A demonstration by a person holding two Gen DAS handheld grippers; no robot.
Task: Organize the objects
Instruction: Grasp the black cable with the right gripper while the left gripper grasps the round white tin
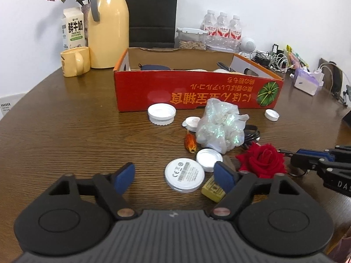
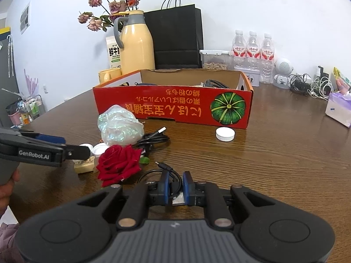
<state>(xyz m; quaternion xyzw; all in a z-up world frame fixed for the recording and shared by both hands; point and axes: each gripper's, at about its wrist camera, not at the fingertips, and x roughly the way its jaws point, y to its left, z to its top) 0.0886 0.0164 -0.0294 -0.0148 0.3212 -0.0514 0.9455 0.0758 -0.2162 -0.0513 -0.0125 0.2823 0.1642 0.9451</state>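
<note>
Here I have bare wooden table (image 1: 65, 120) open on my left, running from the yellow mug (image 1: 74, 61) and thermos (image 1: 108, 26) at the back edge down to my left gripper (image 1: 175, 176), with nothing in the way. Its blue fingers (image 1: 124, 176) stand spread apart and pinch nothing; the round white disc (image 1: 185, 174) lies on the table between them, nearer the right finger, untouched. Just beyond sit white lids (image 1: 162, 113), a crumpled iridescent bag (image 1: 220, 127) and a red rose (image 1: 262, 160), all clustered close in front of the red cardboard box (image 1: 197, 92), whose open top holds a few items already. Past the rose, my right gripper (image 2: 175, 188) has its fingers pressed almost together, pinching a black cable (image 2: 158, 172) low over the table. To its right the wood is open as far as a lone white cap (image 2: 225, 133) and the tissue pack (image 2: 339, 109) near the far edge.
</note>
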